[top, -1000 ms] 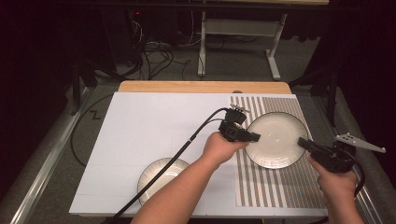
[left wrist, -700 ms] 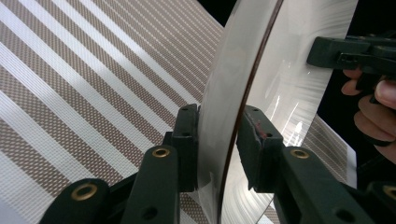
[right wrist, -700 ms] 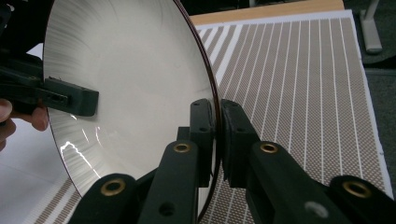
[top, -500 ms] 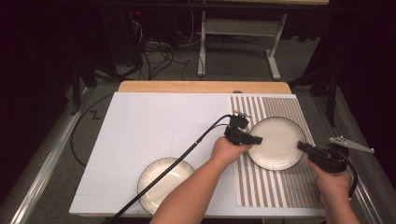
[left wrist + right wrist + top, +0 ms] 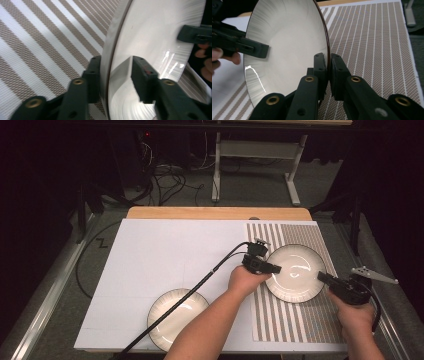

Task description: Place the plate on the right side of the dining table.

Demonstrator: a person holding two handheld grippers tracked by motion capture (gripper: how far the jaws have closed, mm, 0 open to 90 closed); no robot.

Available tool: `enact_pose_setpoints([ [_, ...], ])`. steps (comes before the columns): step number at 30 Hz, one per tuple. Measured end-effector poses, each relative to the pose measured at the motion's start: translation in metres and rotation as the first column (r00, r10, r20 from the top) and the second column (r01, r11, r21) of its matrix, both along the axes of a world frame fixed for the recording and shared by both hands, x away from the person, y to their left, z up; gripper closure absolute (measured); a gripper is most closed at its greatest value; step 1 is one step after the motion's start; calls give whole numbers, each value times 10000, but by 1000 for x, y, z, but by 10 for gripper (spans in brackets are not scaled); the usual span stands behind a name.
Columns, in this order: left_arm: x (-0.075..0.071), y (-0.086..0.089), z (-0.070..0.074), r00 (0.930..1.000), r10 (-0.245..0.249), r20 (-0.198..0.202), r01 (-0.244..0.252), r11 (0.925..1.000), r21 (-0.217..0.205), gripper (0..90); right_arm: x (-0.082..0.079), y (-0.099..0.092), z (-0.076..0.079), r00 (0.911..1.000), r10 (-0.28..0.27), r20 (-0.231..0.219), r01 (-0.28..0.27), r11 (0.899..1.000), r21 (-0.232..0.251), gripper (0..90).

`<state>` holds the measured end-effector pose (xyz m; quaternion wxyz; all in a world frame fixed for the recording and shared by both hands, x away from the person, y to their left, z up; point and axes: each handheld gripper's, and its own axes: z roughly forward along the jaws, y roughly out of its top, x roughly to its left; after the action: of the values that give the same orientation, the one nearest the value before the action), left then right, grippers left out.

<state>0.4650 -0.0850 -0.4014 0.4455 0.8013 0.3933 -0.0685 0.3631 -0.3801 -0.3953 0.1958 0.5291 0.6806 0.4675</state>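
You had the counter (image 5: 165, 255) brightly lit from above while the room in the upper frame stayed dark. Glare streaked the plate (image 5: 287, 50) at lower left in your right gripper view; the left gripper view's near rim blurred.

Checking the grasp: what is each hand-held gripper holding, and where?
Right hand-held gripper clamps the plate by its near rim; left hand-held gripper, just opening, straddles the opposite rim loosely.

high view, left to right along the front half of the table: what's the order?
Plate on the white board → left tool → plate on the striped mat → right tool
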Motion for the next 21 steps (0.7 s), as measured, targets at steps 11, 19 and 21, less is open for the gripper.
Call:
enact_pose_setpoints([
  [11,-20,37,30,9976,195,670,-203,9997,117,463,6,3,-1,9997,-167,-192,163,9996,-251,859],
  [19,-40,72,42,9957,-16,926,15,10000,19,436,13,-1,-8,9948,-492,-896,476,9987,-202,837],
  [21,-46,85,44,9945,-32,1045,37,10000,-43,428,15,-1,-9,9942,-515,-944,509,9987,-94,837],
])
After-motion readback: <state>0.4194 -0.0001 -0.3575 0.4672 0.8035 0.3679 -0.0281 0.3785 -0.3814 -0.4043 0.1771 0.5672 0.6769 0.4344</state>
